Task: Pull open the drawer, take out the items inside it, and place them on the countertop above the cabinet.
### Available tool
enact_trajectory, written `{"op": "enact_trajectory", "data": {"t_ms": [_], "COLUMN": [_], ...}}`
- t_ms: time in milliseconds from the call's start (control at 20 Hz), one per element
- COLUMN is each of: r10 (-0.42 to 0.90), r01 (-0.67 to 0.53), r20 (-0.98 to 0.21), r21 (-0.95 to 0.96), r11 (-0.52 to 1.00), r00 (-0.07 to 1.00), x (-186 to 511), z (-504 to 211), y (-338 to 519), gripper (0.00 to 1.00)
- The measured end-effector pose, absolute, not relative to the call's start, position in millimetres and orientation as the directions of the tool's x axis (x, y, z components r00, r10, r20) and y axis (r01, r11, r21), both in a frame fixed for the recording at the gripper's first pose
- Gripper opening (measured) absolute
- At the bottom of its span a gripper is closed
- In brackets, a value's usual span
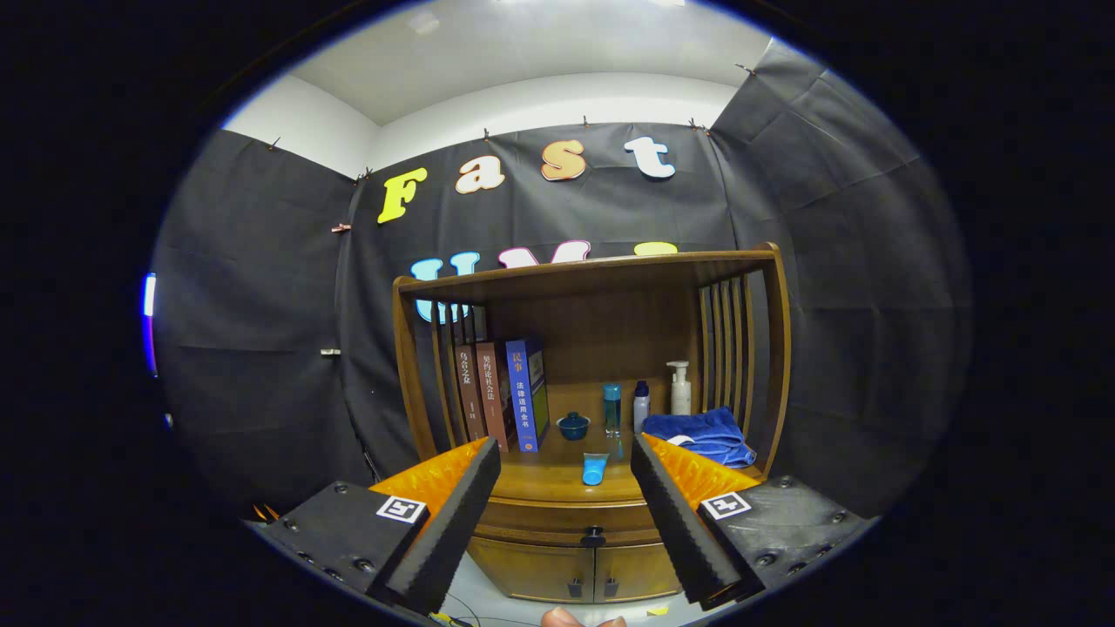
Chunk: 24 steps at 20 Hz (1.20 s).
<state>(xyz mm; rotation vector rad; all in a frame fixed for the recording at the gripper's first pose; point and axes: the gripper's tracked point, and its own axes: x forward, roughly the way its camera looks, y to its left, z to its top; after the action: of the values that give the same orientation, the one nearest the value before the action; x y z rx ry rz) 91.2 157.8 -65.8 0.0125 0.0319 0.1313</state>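
A wooden cabinet stands ahead of me with its countertop under a shelf frame. Below the countertop the drawer is closed, with a small dark knob at its middle. A light blue tube lies on the countertop between my fingers. My gripper is open, held back from the cabinet with nothing between its fingers; the foam fingertips frame the countertop and drawer front.
On the countertop stand three books at the left, a small dark blue bowl, two small bottles, a white pump bottle and a folded blue towel. Two lower cabinet doors sit under the drawer. A fingertip shows at the bottom.
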Motion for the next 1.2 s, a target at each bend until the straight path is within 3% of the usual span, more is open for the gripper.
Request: {"op": "enact_trajectory", "data": {"t_ms": [1200], "r10": [0.122], "r01": [-0.122], "r20": [-0.018], "r21": [0.007], "r11": [0.992], "r00": [0.992], "x": [91.2], "z": [-61.0], "y": [162.7], "gripper": [0.99]}}
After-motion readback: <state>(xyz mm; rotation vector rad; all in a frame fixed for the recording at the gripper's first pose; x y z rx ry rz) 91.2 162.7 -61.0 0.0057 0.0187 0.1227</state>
